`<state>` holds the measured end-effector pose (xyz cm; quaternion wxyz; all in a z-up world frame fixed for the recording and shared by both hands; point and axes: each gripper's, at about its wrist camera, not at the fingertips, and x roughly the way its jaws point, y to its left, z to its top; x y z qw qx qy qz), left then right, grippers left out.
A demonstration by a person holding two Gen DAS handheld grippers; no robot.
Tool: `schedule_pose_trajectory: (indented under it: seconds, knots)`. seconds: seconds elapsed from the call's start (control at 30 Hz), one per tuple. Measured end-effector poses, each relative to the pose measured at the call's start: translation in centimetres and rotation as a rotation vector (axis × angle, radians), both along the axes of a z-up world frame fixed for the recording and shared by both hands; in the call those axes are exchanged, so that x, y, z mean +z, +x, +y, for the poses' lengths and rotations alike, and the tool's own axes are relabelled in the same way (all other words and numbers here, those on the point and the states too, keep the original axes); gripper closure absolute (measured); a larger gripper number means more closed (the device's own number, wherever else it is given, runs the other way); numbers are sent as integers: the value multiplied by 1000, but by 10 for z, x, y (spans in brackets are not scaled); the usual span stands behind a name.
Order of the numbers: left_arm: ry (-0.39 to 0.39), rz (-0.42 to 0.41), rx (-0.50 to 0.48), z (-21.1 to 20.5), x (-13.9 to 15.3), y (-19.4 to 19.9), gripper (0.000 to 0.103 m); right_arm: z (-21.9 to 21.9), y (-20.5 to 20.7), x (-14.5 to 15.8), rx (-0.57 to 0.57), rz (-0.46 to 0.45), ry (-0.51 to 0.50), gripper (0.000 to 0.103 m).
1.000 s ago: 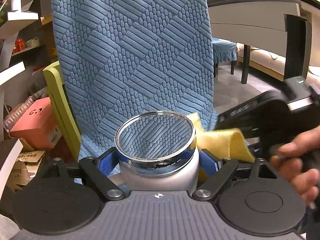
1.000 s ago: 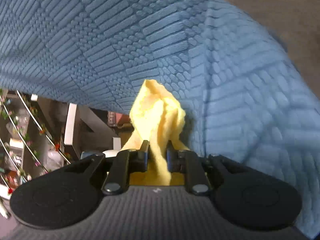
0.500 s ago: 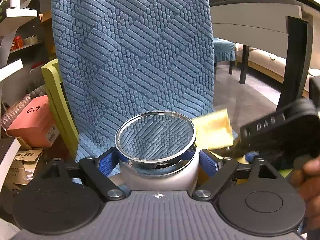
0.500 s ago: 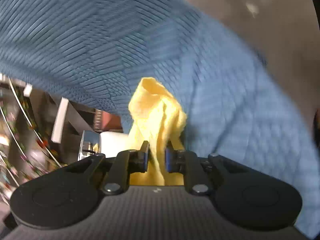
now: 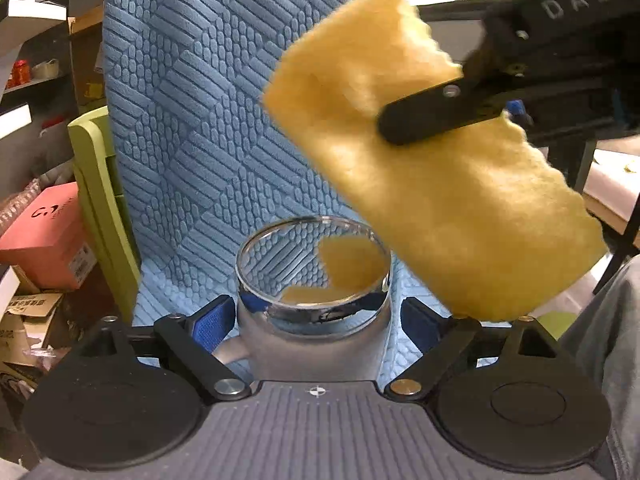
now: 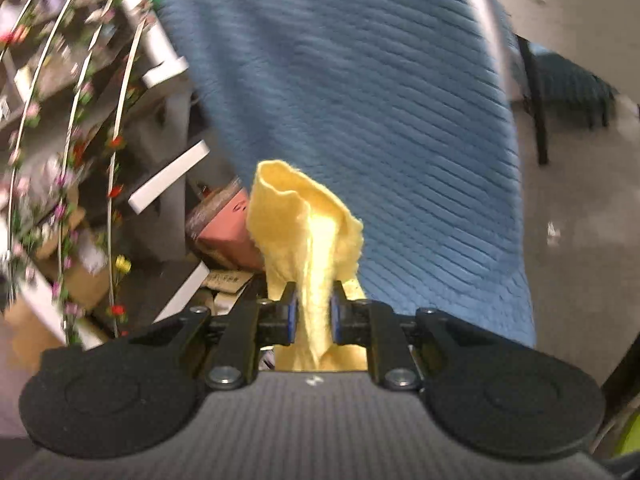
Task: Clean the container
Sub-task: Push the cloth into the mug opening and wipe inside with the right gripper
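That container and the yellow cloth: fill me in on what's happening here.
A person is cleaning a container with two handheld grippers. The left gripper has its fingers shut on the container, a white one with a shiny metal rim, held with the open mouth in view. The right gripper is shut on a folded yellow cloth, which hangs above and to the right of the mouth, not yet inside. A blue textured chair cover hangs behind.

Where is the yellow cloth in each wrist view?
Left wrist: yellow cloth fills the upper right, above the container, pinched by the right gripper.
Right wrist: centre, bunched between the fingers and sticking up past them.
Shared landmark: blue textured cover behind the cloth in both views.
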<state>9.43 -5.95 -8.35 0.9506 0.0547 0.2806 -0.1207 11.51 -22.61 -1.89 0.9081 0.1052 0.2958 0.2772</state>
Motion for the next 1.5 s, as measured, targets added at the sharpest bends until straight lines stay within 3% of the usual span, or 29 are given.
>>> schedule_pose_trajectory:
  seconds: [0.1, 0.37, 0.73, 0.9, 1.07, 1.27, 1.5]
  knots:
    - [-7, -8, -7, 3, 1, 1, 16, 24, -1, 3, 46, -28, -110, 87]
    - [-9, -15, -3, 4, 1, 0, 16, 61, 13, -15, 121, 0, -306, 87]
    - [-11, -22, -5, 5, 1, -2, 16, 58, 4, -15, 207, 49, -300, 87]
    - [-13, -22, -7, 8, 1, -4, 16, 54, 5, -14, 165, 26, -331, 87]
    - [-16, -25, 6, 8, 2, -5, 16, 58, 14, -18, 155, 24, -287, 87]
    - [-15, -30, 12, 9, -1, -2, 16, 61, 4, -18, 221, 38, -258, 87]
    - [-21, -33, 21, 12, -1, 2, 16, 44, 10, -19, 164, 34, -224, 87]
